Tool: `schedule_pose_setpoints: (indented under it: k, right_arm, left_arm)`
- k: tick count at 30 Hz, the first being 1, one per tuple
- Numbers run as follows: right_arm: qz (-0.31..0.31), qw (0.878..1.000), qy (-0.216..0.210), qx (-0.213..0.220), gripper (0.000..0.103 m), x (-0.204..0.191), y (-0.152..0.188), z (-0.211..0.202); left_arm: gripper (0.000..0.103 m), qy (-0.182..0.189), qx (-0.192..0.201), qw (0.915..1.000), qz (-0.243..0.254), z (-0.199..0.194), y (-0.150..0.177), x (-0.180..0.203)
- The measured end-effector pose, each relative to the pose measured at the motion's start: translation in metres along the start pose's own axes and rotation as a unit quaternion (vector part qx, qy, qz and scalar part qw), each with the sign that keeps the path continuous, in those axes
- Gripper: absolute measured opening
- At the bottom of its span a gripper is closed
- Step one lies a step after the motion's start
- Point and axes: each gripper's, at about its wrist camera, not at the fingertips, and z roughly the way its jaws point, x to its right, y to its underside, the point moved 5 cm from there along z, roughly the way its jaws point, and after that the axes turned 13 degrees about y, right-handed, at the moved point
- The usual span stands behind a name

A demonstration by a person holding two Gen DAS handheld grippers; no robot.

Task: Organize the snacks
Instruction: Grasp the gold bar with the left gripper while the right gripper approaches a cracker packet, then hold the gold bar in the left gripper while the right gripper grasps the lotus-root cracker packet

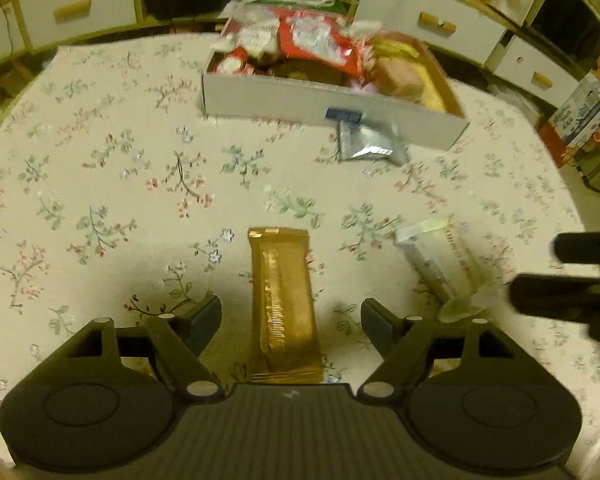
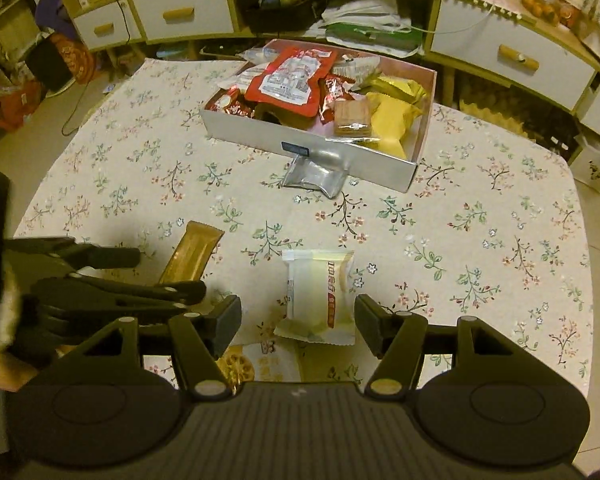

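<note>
We are holding the left gripper (image 1: pixel 291 322) wide open around the gold bar (image 1: pixel 285 304), not touching it. The right gripper (image 2: pixel 298 326) is straddling the white packet (image 2: pixel 319 295), also empty. Both wrappers are looking light, slippery, crushable; we are aiming mid-body.

Floral tablecloth (image 2: pixel 480 216), white drawers (image 2: pixel 182 10) with wooden handles behind, tiled floor (image 2: pixel 598 216), dim yellowish light

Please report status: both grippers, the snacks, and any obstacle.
Left gripper open, astride gold bar. Right gripper open around white packet. Snack box beyond, silver pouch against its front wall.
</note>
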Motion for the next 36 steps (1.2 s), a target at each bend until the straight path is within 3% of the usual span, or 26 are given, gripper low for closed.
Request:
schedule_pose_setpoints:
  k: [4, 8, 9, 14, 18, 25, 30, 34, 36]
  right_arm:
    - [0.005, 1.000, -0.003, -0.006, 0.060, 0.001, 0.001, 0.002]
    - [0.006, 1.000, -0.005, -0.016, 0.060, 0.001, 0.005, 0.006]
    - [0.008, 1.000, -0.008, -0.019, 0.060, 0.002, 0.006, 0.007]
    - [0.038, 0.997, -0.036, -0.050, 0.064, 0.005, 0.012, 0.014]
    - [0.079, 0.987, -0.075, -0.120, 0.066, 0.000, 0.026, 0.031]
    - [0.098, 0.976, -0.071, -0.182, 0.066, -0.014, 0.045, 0.049]
    - [0.115, 0.974, -0.052, -0.186, 0.066, -0.021, 0.048, 0.059]
    - [0.165, 0.971, -0.050, -0.164, 0.081, -0.025, 0.048, 0.062]
    - [0.186, 0.972, -0.034, -0.143, 0.082, -0.026, 0.048, 0.062]
  left_arm:
    - [0.076, -0.021, -0.007, 0.9997, 0.011, 0.014, 0.003, -0.006]
    - [0.036, -0.022, 0.004, 0.9997, 0.014, 0.008, 0.001, -0.008]
    - [0.034, -0.021, 0.005, 0.9997, 0.008, 0.007, 0.000, -0.011]
    - [0.033, -0.019, 0.003, 0.9998, 0.004, 0.003, 0.002, -0.011]
    - [0.033, -0.017, 0.006, 0.9998, 0.007, -0.001, 0.001, -0.011]
    - [0.033, -0.020, 0.008, 0.9998, -0.002, -0.004, 0.001, -0.013]
    - [0.033, -0.027, 0.009, 0.9996, -0.005, -0.005, 0.001, -0.014]
    - [0.033, -0.035, 0.013, 0.9992, -0.012, -0.007, 0.000, -0.017]
    - [0.033, -0.037, 0.017, 0.9990, -0.018, -0.010, -0.001, -0.020]
